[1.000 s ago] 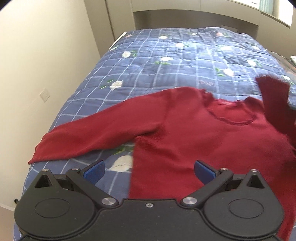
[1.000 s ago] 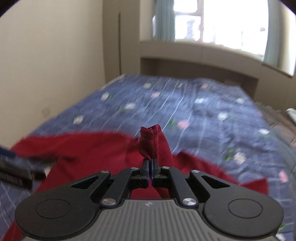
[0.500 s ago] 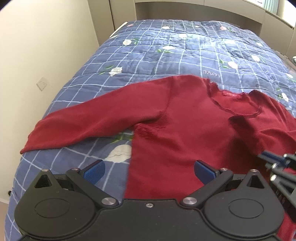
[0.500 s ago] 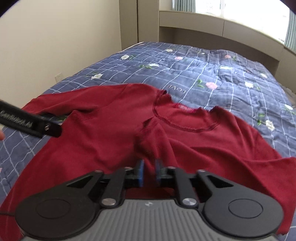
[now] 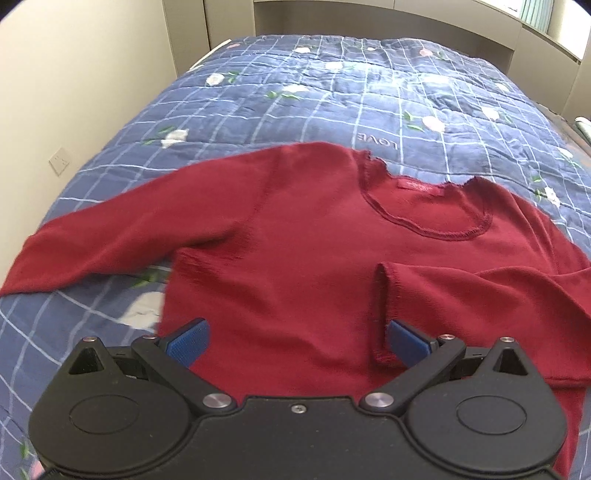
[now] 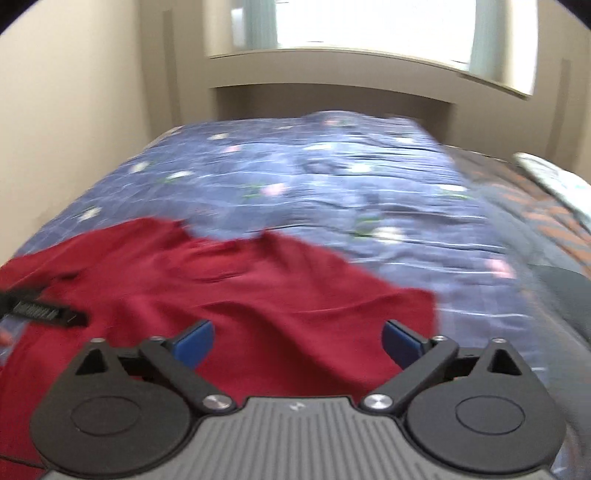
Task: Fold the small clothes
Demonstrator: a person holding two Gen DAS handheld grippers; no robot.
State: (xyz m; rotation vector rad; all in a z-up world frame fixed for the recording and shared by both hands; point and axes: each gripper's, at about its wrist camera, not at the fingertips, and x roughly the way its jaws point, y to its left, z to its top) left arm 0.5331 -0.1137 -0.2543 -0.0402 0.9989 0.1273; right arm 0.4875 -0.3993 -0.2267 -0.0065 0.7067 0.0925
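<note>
Red sweater (image 5: 295, 251) flat on blue quilted bed (image 5: 332, 103), one sleeve (image 5: 480, 291) folded across. Left tongs (image 5: 297, 341) spread wide, empty; right tongs (image 6: 297, 341) likewise apart.

The left wrist camera sits low and close over the red sweater (image 5: 295, 240), looking up the bed (image 5: 332, 92). The right wrist camera looks the same way, blurry, toward the window (image 6: 369, 22). Both see sweater and bed.
</note>
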